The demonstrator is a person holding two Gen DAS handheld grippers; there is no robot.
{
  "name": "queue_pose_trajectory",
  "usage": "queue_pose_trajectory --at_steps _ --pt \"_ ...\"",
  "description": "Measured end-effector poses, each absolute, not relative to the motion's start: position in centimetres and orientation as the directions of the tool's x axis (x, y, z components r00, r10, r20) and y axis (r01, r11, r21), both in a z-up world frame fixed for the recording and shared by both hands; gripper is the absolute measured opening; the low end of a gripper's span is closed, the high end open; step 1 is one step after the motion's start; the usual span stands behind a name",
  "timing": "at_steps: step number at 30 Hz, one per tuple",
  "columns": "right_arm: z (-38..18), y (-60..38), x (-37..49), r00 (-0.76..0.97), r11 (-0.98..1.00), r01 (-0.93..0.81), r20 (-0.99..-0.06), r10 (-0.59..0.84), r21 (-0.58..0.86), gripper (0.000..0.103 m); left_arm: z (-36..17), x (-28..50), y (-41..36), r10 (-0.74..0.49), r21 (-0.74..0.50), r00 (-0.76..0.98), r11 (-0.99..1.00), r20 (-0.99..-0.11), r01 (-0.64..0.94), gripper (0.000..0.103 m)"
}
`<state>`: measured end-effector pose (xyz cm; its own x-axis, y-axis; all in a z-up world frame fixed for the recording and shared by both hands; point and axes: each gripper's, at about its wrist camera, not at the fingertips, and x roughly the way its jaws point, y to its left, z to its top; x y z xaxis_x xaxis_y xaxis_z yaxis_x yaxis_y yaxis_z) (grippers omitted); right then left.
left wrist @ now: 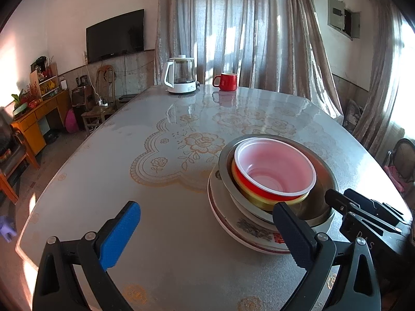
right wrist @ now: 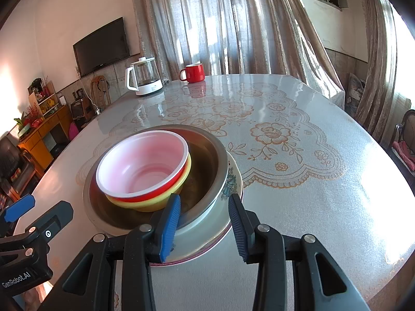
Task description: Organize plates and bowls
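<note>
Left wrist view puts your left gripper (left wrist: 207, 235) lowest in frame, its two blue pads spread wide with nothing between them; the right-hand pad sits in front of the near rim of the plate (left wrist: 238, 229). Your right gripper (right wrist: 205, 226) has its jaws partly spread too, straddling the near edge of the stack, the left pad over the rim of the metal bowl (right wrist: 207, 160) and the right pad just outside the plate's rim; you cannot tell from either view whether the pads touch anything.

Just beyond the fingers stands the stack itself: a patterned plate at the bottom on the table (left wrist: 155, 207), the wide metal bowl on it, a yellow bowl (right wrist: 155, 203) nested inside that, and a red bowl (right wrist: 142, 165) with a white inside on top, tilted slightly and shifted toward the left side of the metal bowl as the right wrist view shows it.

Farther back, near the far edge of the table, a white kettle (left wrist: 180, 75) and a red mug (left wrist: 227, 81) stand near each other, in front of the curtains (left wrist: 233, 26).
</note>
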<state>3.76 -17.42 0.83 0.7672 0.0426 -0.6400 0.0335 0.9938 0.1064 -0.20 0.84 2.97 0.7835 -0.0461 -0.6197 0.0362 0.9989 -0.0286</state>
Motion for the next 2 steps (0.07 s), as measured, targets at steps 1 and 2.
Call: queue_pose_trajectory --at_steps 1,2 --pt "0.82 -17.45 3.79 0.767 0.994 0.033 -0.64 0.043 0.107 0.038 2.96 -0.15 0.86 -0.046 -0.028 0.783 0.999 -0.621 0.037 0.102" --pt "0.82 -17.48 3.79 0.767 0.994 0.033 -0.64 0.044 0.108 0.038 2.93 -0.08 0.9 -0.053 -0.033 0.78 0.999 -0.624 0.041 0.102"
